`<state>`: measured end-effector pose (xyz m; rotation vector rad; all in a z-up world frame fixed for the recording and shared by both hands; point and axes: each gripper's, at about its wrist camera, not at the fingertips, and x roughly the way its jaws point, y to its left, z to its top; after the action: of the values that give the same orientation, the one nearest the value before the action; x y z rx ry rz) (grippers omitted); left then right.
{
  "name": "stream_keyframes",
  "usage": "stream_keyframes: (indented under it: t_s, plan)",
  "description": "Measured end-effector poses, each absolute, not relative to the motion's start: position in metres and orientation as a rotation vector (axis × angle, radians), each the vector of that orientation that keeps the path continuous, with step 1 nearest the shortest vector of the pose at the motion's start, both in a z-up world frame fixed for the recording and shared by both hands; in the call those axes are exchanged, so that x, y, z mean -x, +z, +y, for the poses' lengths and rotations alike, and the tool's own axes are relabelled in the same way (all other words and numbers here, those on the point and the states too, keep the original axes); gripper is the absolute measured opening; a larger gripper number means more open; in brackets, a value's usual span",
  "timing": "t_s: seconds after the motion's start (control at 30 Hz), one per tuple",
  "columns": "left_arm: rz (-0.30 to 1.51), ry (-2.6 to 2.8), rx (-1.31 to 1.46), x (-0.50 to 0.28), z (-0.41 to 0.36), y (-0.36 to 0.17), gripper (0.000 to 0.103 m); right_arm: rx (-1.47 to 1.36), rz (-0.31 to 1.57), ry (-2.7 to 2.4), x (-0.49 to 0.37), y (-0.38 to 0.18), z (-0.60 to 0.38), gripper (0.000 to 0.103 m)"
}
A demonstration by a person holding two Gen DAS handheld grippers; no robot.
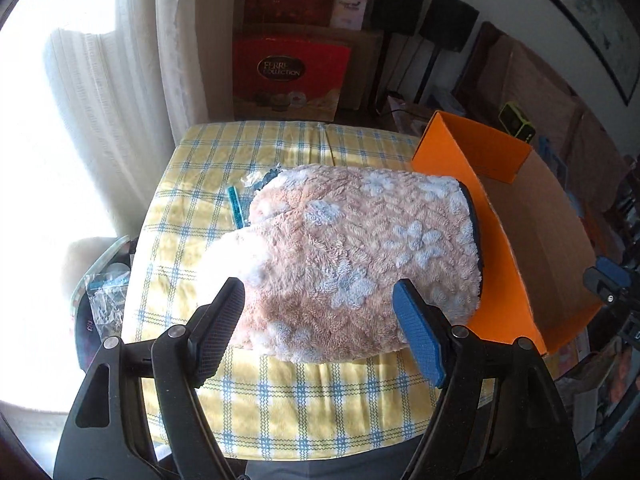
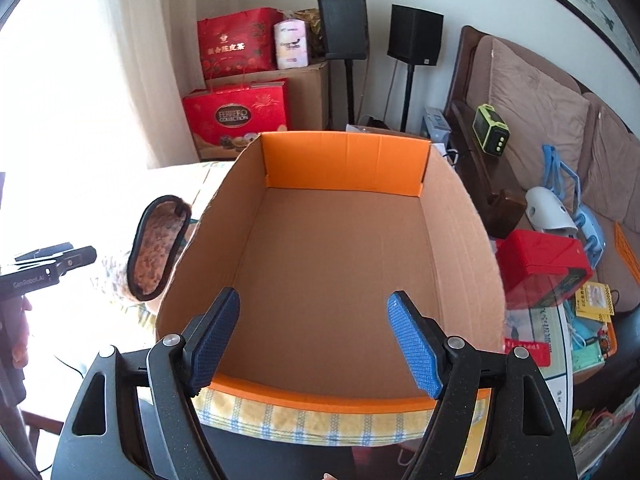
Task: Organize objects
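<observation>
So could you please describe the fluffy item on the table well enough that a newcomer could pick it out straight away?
Start at the table with the yellow and blue checked cloth. Beside the open orange-edged cardboard box lies a plush pink slipper with pale blue flowers and a dark trimmed opening facing the box. It is the only large furry thing there; the small teal strip beside it is flat and thin.

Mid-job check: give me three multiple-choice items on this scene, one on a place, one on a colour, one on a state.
1. The fuzzy slipper lies:
A. inside the box
B. on the checked cloth beside the box
C. on the sofa

2. The cardboard box's end walls are:
A. orange
B. green
C. white

3. The box is:
A. full
B. holding one slipper
C. empty

Key: 1 B, the left view shows it on the yellow checked cloth, against the box wall. 2 A, the far wall shows orange. 3 C, only bare cardboard floor shows.
</observation>
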<state>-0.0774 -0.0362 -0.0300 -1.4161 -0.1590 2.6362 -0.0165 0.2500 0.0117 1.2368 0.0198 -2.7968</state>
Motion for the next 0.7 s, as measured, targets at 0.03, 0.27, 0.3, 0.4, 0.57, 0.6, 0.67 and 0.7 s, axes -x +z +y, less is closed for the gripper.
stream_keyframes:
  t_s: [0.03,0.27,0.3,0.4,0.57,0.6,0.67,0.7]
  plan:
    - [-0.162,2.634,1.421,0.078,-0.038,-0.032,0.074,-1.234,0.022,-2.797,0.016,0.010,0.247,0.078]
    - [-0.193,2.618,1.412,0.076,-0.045,-0.037,0.074,-1.269,-0.010,-2.877,0.016,0.011,0.275,0.078]
    - [-0.183,2.611,1.398,0.074,-0.042,-0.037,0.074,-1.280,-0.021,-2.888,0.015,0.011,0.283,0.078]
    - [-0.131,2.587,1.371,0.069,-0.030,-0.036,0.080,-1.313,-0.040,-2.926,0.014,0.010,0.306,0.078]
    - [-0.021,2.579,1.345,0.065,-0.012,-0.036,0.082,-1.375,-0.079,-2.982,0.013,0.006,0.344,0.078]
    - [0.001,2.579,1.341,0.065,-0.009,-0.036,0.082,-1.392,-0.089,-2.989,0.013,0.004,0.352,0.078]
    - [0.032,2.578,1.338,0.064,-0.005,-0.038,0.082,-1.439,-0.099,-2.995,0.016,-0.003,0.365,0.078]
    - [0.046,2.577,1.334,0.064,-0.004,-0.039,0.082,-1.464,-0.110,-2.992,0.017,-0.007,0.371,0.076]
